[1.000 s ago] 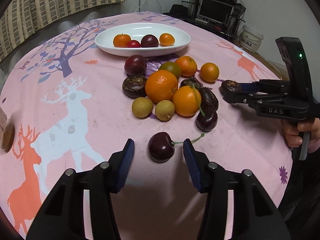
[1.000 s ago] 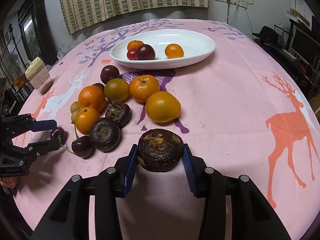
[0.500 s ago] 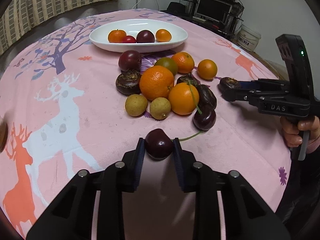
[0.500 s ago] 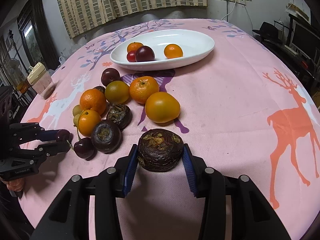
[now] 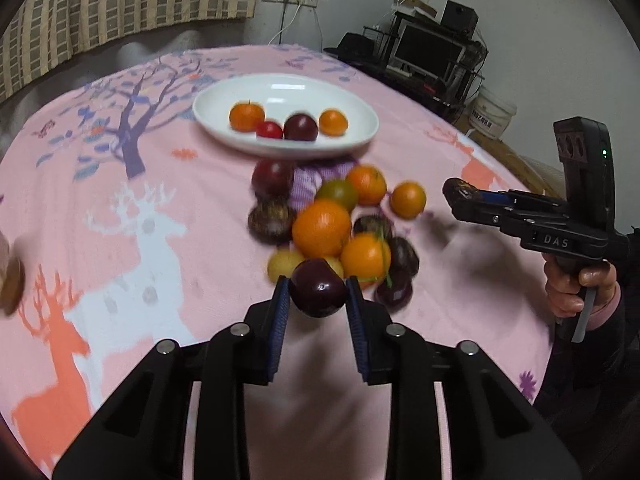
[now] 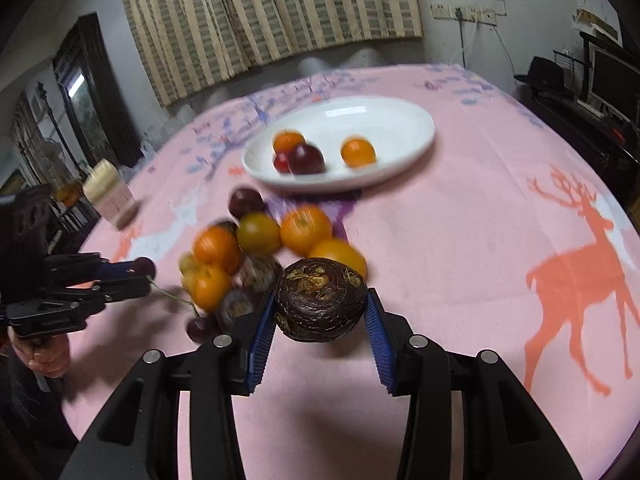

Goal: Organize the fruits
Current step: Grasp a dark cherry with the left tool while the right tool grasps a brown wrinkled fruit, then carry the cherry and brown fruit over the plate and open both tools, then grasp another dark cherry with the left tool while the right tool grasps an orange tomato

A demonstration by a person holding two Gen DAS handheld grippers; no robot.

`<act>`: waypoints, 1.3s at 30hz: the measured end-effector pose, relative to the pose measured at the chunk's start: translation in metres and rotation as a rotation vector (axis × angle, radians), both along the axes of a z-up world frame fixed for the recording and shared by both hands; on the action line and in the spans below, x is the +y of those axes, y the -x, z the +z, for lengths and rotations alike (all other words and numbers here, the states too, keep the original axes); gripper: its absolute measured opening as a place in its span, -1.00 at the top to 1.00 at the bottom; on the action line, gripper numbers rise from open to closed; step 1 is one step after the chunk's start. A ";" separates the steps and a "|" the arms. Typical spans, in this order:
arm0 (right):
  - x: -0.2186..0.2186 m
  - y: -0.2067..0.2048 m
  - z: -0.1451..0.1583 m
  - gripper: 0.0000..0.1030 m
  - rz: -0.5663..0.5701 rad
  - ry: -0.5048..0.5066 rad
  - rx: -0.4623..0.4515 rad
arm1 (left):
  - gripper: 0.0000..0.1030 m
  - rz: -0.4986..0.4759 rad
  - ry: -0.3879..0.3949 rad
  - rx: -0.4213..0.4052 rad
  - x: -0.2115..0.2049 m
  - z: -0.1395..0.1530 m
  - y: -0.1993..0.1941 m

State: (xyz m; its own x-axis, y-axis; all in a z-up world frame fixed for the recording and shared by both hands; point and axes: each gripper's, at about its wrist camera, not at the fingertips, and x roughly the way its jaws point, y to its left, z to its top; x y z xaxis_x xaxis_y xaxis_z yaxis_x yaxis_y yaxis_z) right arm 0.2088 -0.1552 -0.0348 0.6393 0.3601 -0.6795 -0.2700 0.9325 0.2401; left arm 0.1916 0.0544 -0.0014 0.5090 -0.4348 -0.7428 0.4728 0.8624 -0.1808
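While the left gripper [image 5: 318, 298] clamps a cherry [image 5: 319, 288], stem pointing right, above the tablecloth [image 5: 120, 240], the right gripper [image 6: 320, 312] clamps a dark wrinkled fruit [image 6: 321, 300], long axis crosswise.

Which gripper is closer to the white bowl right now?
Right, though only slightly. The right gripper, clamping a dark wrinkled fruit, sits beside the pile; the left gripper, holding a cherry, is behind it from the white bowl.
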 end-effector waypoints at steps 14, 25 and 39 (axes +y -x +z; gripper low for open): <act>0.000 -0.172 0.018 0.13 -0.098 -0.011 -0.075 | 0.45 0.159 0.012 -0.010 -0.055 0.030 -0.204; -0.007 -0.165 0.016 -0.10 -0.072 0.008 -0.092 | -0.85 0.323 -0.077 -0.076 -0.055 0.036 -0.195; -0.014 -0.078 -0.008 -0.16 0.054 -0.046 -0.001 | -0.90 0.419 0.031 0.022 0.016 -0.024 -0.042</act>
State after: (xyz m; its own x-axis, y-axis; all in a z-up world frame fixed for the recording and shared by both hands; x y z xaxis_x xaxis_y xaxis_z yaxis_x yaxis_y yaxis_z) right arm 0.2864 -0.1688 -0.0429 0.6187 0.4253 -0.6605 -0.3201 0.9043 0.2825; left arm 0.2339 0.0704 -0.0258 0.6307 -0.2160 -0.7454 0.0782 0.9733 -0.2159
